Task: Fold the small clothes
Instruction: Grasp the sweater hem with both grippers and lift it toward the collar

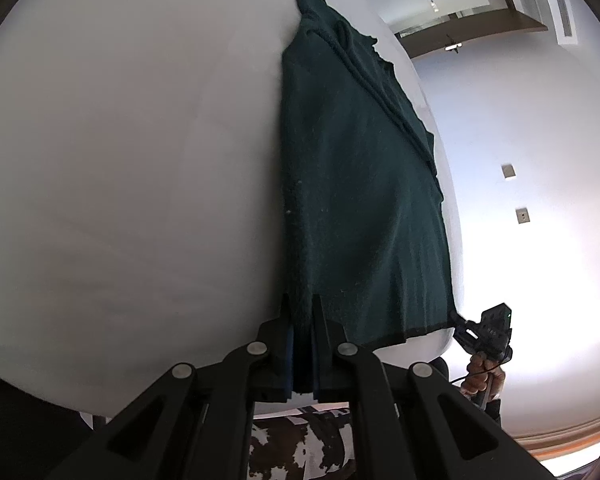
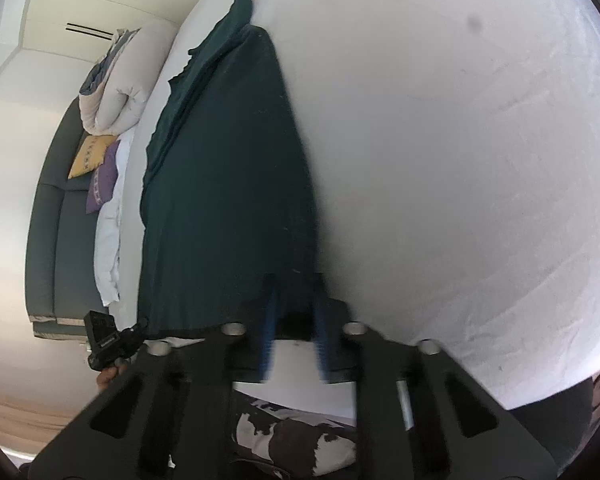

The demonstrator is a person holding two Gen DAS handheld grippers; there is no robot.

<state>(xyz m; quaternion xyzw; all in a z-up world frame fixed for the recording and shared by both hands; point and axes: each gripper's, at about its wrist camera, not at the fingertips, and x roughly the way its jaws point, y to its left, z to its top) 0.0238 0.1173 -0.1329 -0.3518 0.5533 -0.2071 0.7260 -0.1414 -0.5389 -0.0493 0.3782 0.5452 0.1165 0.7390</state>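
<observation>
Left wrist view: dark green garment (image 1: 356,184) lies flat and long on the white table (image 1: 120,180), stretched away from the camera along the table's right edge, bunched and rumpled at its far end. The left gripper (image 1: 302,312) is clamped on the garment's near hem at the left corner; its black fingers (image 1: 286,320) with blue pads sit tight together with cloth pinched between them. At the other near corner of the hem, the right gripper (image 1: 466,326) reaches in from the right side, held by a hand (image 1: 480,372); its tip meets the cloth edge there. A cow-print fabric (image 1: 300,444) shows below the table edge, under the gripper body. Pale wall with two small plates beyond.

Right wrist view: same green garment (image 2: 228,184) on the white table (image 2: 460,160), running away from the camera, rumpled along its left side. The right gripper (image 2: 296,312) is at the near hem, picture smeared; its blue-padded fingers (image 2: 270,320) straddle the hem, cloth between them, and it is closed on the fabric. The left gripper (image 2: 134,332) is at the hem's left corner, a hand (image 2: 108,376) behind it. Behind: grey sofa (image 2: 56,220), rolled duvet (image 2: 128,80), yellow cushion (image 2: 88,156), purple cushion (image 2: 102,184).
</observation>
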